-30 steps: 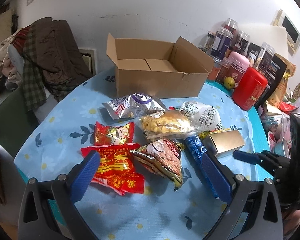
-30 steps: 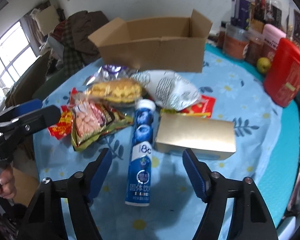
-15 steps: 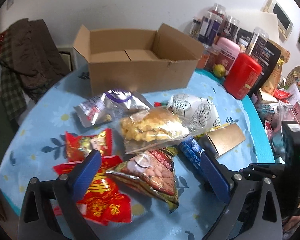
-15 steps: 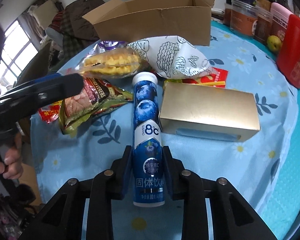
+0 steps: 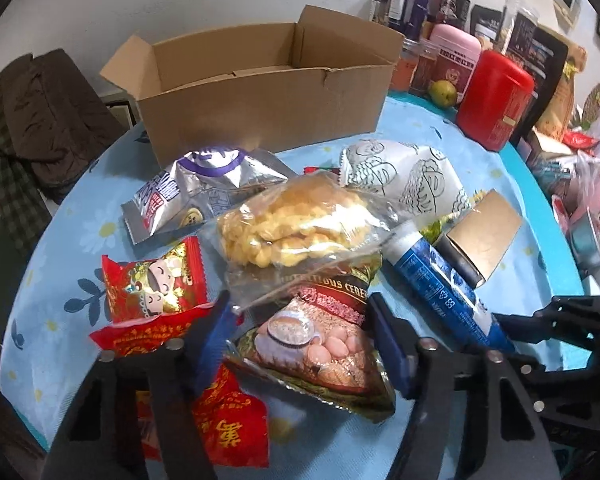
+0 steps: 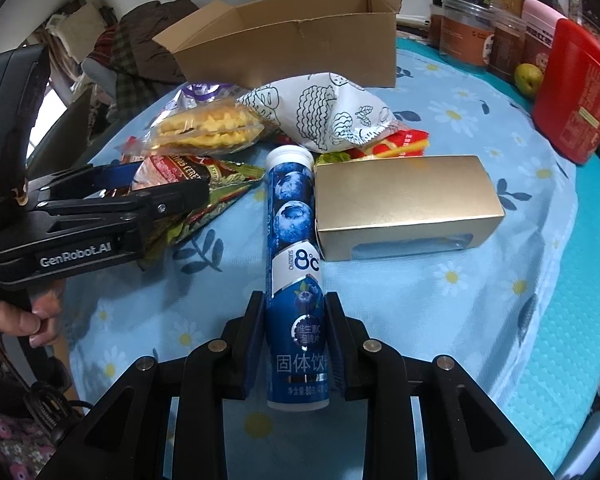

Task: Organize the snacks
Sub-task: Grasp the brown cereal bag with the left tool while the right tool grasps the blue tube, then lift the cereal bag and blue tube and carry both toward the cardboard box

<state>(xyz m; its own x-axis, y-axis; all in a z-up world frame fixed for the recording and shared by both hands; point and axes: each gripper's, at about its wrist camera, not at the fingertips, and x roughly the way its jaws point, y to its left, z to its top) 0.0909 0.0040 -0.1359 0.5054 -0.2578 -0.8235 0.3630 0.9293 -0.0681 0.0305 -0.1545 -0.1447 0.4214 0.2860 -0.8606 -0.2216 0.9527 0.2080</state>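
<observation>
My right gripper (image 6: pixel 296 344) is shut on the lower end of a blue blueberry tablet tube (image 6: pixel 294 240) that lies on the blue flowered tablecloth; the tube also shows in the left wrist view (image 5: pixel 440 280). My left gripper (image 5: pixel 300 336) has its jaws on either side of a cereal packet (image 5: pixel 320 336), touching its edges; that gripper shows from the side in the right wrist view (image 6: pixel 168 200). An open, empty cardboard box (image 5: pixel 260 92) stands at the back. A clear bag of yellow pastries (image 5: pixel 292 224), a silver packet (image 5: pixel 196 196), a white patterned bag (image 5: pixel 404 176) and red candy packets (image 5: pixel 156 284) lie in between.
A gold carton (image 6: pixel 404 204) lies right beside the tube. A red canister (image 5: pixel 496 96), a green fruit (image 5: pixel 443 93) and several jars (image 5: pixel 452 56) stand at the back right. Clothes are piled on a chair (image 5: pixel 40 120) to the left. The table's turquoise edge (image 6: pixel 572 340) runs along the right.
My left gripper has moved forward and narrowed around the cereal packet. My right gripper closed on the blue tube a second ago and stays shut on it.
</observation>
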